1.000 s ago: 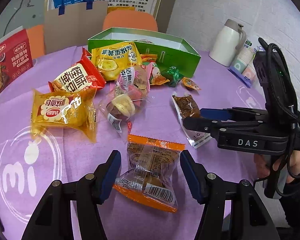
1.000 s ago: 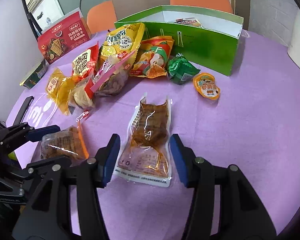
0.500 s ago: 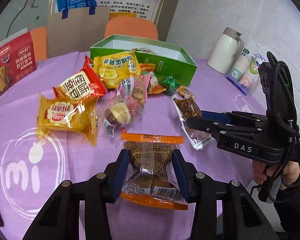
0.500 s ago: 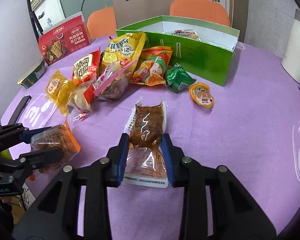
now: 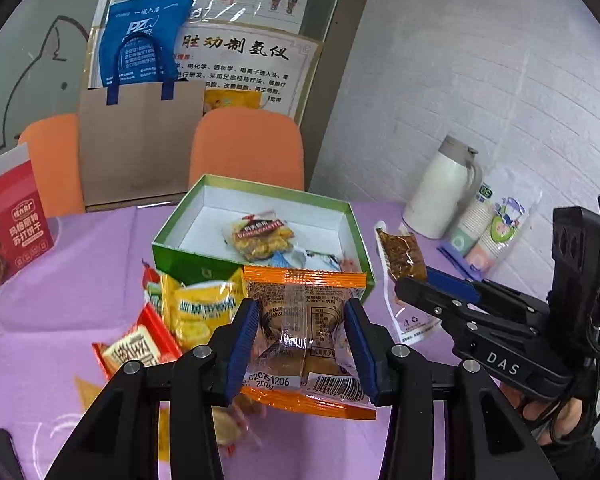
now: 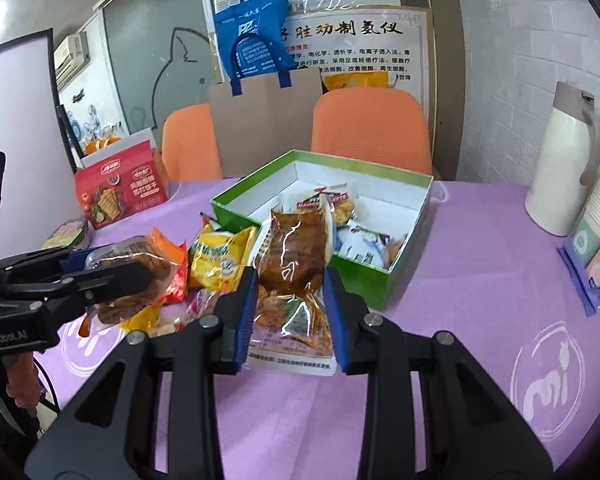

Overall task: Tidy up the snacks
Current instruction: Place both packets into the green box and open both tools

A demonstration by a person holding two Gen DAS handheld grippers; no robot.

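2 packets are up off the bench: my left gripper [image 5: 305,345] clamps the orange-edged cake packet [image 5: 306,320], my right gripper [image 6: 290,312] the brown jerky pouch [image 6: 294,264], both aimed toward the open green box [image 6: 364,280] for dropping in.

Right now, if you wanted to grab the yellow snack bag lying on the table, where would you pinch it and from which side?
I'd probably pinch the yellow snack bag by its crimped top edge, coming down from above on the side nearest the green box. That edge looks flat and thin, while the puffy middle may slip. Both hand-held grippers are full now, and other packets crowd its lower end.
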